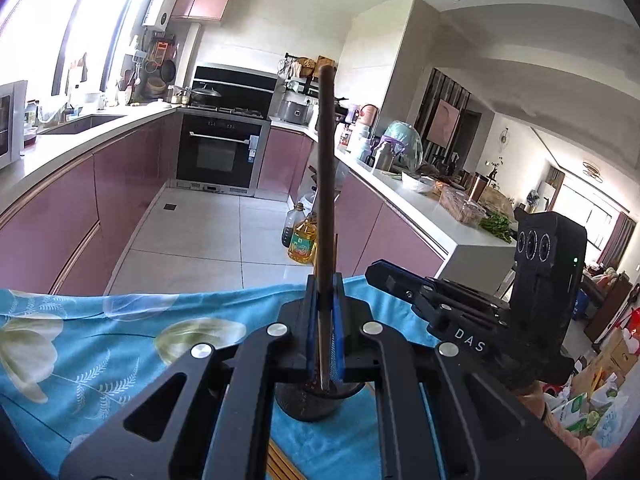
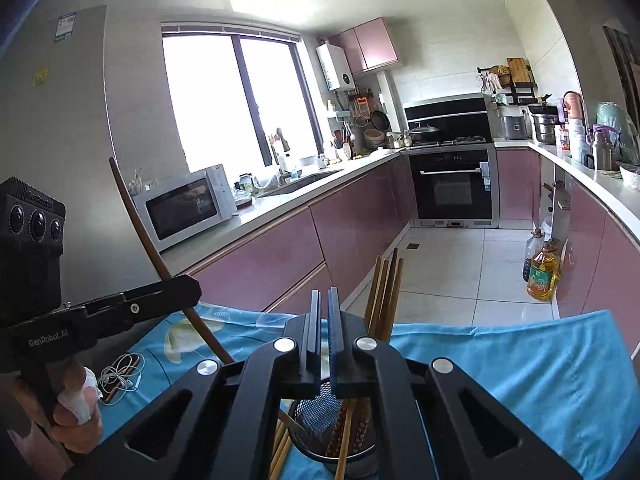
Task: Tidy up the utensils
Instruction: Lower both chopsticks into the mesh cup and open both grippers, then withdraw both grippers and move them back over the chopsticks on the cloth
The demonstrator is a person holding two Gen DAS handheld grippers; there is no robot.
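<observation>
My left gripper is shut on a long dark brown chopstick that stands upright, its lower end in a black mesh holder on the blue floral cloth. In the right wrist view the same chopstick slants through the left gripper. My right gripper is shut with nothing between its fingers, right above the black mesh holder, which holds several wooden chopsticks. The right gripper also shows in the left wrist view.
A phone with white earphones lies on the cloth at the left. More chopsticks lie beside the holder. Oil bottles stand on the kitchen floor beyond the table edge. Pink cabinets and an oven lie far behind.
</observation>
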